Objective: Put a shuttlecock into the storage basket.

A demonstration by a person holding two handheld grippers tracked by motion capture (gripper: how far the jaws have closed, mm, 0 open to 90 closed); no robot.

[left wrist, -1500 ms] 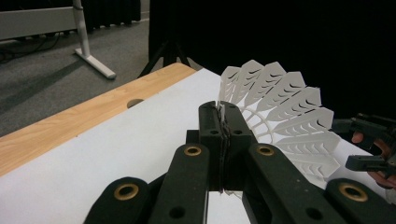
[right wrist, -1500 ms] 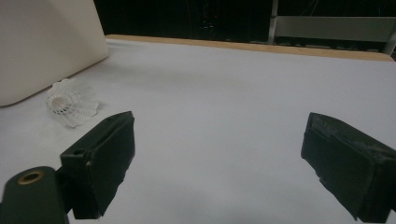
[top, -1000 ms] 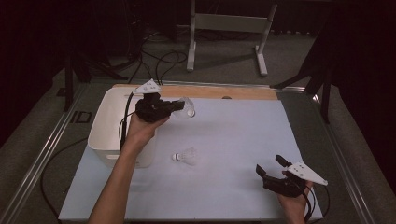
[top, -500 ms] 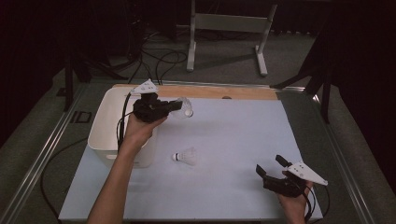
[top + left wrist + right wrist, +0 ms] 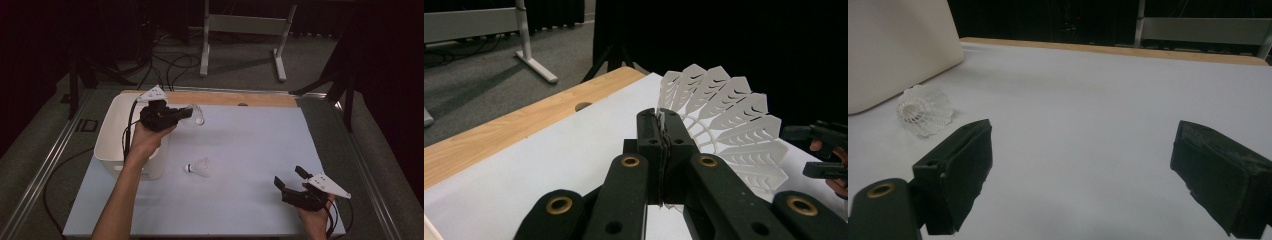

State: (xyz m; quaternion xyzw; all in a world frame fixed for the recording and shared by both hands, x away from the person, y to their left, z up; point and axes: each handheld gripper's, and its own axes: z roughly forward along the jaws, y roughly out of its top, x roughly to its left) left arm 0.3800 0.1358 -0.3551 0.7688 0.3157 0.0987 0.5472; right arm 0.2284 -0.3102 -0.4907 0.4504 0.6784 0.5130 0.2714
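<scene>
A: What does the high view show?

B: The left hand-held gripper (image 5: 189, 114) is raised beside a white bin (image 5: 111, 131) at the worktop's far left, clamped on a white shuttlecock (image 5: 195, 114). A second shuttlecock (image 5: 199, 168) lies on its side on the worktop (image 5: 250, 150), near the bin and well apart from the right hand-held gripper (image 5: 289, 177), which sits at the near right corner with its jaws spread wide and nothing between them.

A: And the gripper views?

B: The left gripper view shows the jaws pinched on the rim of the held shuttlecock's (image 5: 729, 120) feathered skirt. The right gripper view looks into the open end of the lying shuttlecock (image 5: 924, 111), close to the bin wall (image 5: 898, 45).

A: The surroundings?

B: A white sheet covers the worktop, with a wooden strip (image 5: 220, 98) along the far edge. Beyond are grey carpet, black cables (image 5: 165, 65), a metal stand (image 5: 242, 30) and darkness.
</scene>
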